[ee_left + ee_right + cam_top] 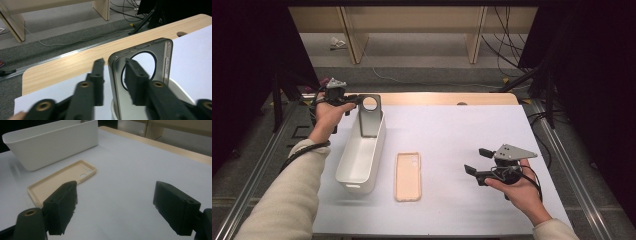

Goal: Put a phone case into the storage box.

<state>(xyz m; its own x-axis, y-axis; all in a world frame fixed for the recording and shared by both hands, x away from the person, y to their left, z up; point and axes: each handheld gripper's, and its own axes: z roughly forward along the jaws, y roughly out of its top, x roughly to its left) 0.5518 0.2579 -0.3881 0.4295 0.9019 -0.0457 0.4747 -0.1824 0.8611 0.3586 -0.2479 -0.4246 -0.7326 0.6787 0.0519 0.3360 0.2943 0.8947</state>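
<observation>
— At the far end of the white bin [360, 159], our left gripper [113, 72] stands part-open astride the grey phone case [140, 75], which stands inside.
— We back straight off; our right gripper [115, 206] waits wide open, empty.

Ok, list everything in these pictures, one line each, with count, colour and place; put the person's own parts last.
table: one, white top with a wooden far edge, centre.
bin: one, white, oblong, left part of the table.
grey phone case: one, grey with a round hole, upright at the bin's far end, between the left jaws.
beige phone case: one, flat on the table beside the bin.
left hand-held gripper: one, black, jaws either side of the grey case, a gap on one side.
right hand-held gripper: one, black, open above the table.
</observation>
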